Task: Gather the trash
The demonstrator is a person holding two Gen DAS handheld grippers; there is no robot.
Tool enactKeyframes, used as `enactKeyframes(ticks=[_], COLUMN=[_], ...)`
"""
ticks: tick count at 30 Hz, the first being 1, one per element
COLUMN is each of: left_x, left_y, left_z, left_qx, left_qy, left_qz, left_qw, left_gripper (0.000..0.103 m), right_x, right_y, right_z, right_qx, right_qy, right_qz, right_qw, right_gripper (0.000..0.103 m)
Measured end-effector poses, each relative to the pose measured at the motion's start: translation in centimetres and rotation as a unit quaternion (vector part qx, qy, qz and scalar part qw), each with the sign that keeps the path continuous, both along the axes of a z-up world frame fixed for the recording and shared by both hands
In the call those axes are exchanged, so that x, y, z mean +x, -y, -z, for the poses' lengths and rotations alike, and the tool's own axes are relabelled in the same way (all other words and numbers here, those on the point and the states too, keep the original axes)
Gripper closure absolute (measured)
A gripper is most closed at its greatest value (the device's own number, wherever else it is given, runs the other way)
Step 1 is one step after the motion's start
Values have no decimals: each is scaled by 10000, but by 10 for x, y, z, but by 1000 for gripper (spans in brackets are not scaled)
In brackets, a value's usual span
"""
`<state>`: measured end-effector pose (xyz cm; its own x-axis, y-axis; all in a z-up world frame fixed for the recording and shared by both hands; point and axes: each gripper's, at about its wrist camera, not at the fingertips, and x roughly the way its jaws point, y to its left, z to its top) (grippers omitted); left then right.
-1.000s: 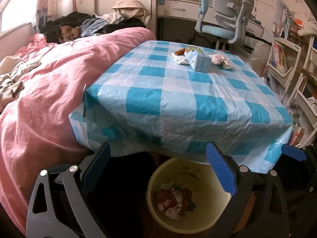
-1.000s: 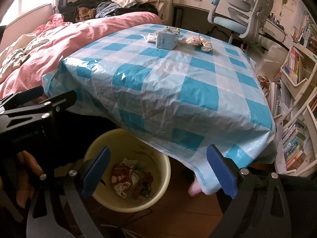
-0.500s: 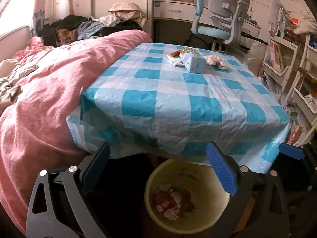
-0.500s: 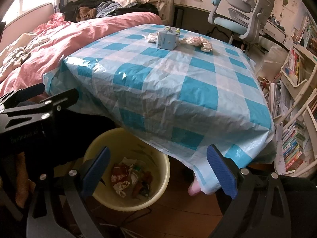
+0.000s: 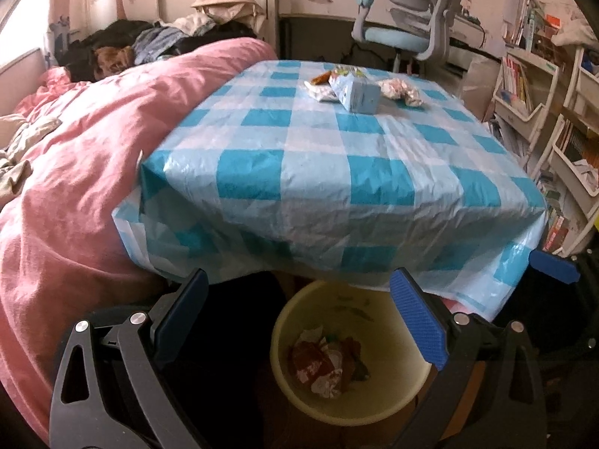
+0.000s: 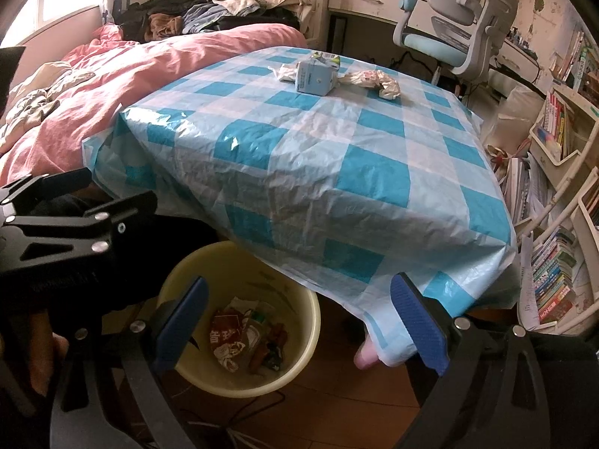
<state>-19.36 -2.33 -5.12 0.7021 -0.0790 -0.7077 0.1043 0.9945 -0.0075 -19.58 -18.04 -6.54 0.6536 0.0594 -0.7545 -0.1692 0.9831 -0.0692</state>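
A blue carton lies at the far end of the table with its blue checked cloth. Crumpled wrappers and white paper lie beside it. A yellow bin with wrappers inside stands on the floor under the table's near edge. My left gripper is open and empty, low in front of the bin. My right gripper is open and empty above the bin. Both are far from the carton.
A bed with a pink duvet adjoins the table's left side. An office chair and a desk stand behind the table. Shelves of books line the right. The left gripper's body fills the right wrist view's left.
Both grippers stay open and empty. The left wrist view has drifted slightly, showing the table a little further off and higher; the right wrist view has barely shifted.
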Motion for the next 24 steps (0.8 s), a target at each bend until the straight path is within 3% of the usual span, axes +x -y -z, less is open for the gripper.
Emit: enactKeyframes(ticks=[6,24], left_x=[-3,-3], left_y=[-6,-12], left_z=[-5,-9], left_qx=[-121,-180], left_qy=[245,359], left_qz=[-87,-242], left_qw=[9996,9989], left_gripper=[9,9], right_x=[0,0], right_y=[0,0], right_z=[0,1], right_qx=[-4,-7], right_qy=[0,0], right_qz=[-2,-2], right_qw=[10000,10000], right_gripper=[10,10])
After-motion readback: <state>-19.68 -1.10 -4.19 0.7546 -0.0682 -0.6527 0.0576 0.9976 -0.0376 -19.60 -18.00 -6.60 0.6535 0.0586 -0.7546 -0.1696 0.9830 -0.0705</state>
